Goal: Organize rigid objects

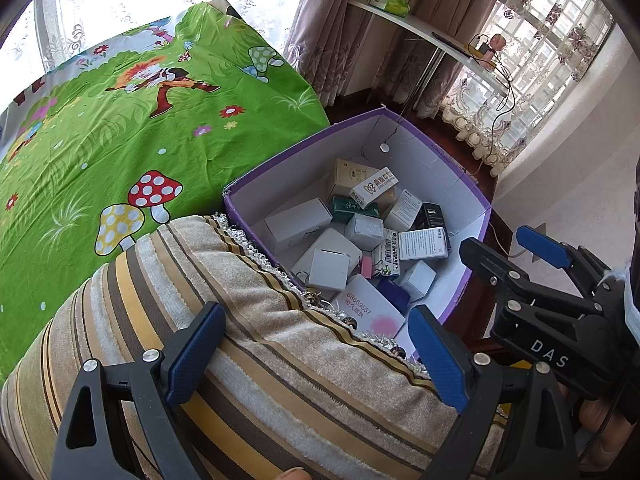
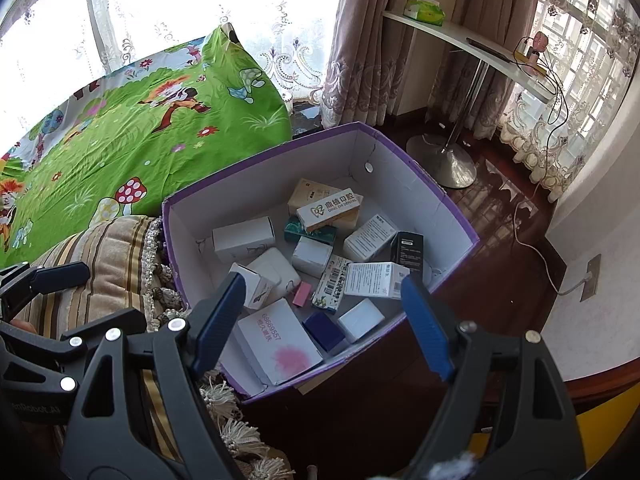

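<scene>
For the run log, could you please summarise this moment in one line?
left gripper: open, empty | right gripper: open, empty | purple cardboard box: holds small cartons

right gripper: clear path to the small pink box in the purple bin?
Probably yes. The right gripper is open and empty above the near end of the purple bin. The pink box lies uncovered on top between white boxes, though those crowd it, so finger room looks tight.

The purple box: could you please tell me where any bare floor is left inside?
In the purple box, bare floor shows along the far wall and left corner, behind the long white carton. The middle and near side are crowded. Both claws are open.
</scene>
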### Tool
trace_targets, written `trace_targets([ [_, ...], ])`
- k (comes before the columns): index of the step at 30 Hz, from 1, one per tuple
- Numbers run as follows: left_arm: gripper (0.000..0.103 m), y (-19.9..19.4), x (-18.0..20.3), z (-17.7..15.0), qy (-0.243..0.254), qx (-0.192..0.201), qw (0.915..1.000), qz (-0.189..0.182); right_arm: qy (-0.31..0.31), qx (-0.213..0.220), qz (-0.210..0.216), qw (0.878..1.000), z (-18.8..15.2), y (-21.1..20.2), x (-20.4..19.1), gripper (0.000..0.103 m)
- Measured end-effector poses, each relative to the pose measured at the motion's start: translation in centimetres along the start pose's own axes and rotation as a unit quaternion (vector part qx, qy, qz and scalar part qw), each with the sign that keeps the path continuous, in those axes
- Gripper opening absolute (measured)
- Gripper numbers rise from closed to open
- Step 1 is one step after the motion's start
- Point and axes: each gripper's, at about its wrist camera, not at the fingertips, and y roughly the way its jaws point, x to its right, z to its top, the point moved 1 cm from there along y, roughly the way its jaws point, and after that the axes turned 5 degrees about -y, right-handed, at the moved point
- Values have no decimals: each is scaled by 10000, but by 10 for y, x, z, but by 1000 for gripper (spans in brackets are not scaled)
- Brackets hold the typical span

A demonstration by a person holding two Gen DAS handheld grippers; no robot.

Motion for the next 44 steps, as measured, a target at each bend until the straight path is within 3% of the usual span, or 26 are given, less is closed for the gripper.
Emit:
trace_targets([
  [38, 97, 3, 1, 0, 45, -55, 10000, -29, 45, -20, 13, 10000, 0, 1, 1, 82],
  [44, 98, -1, 1, 1, 42, 76, 9999, -116, 117, -47, 43, 9999, -4, 2, 1, 82],
])
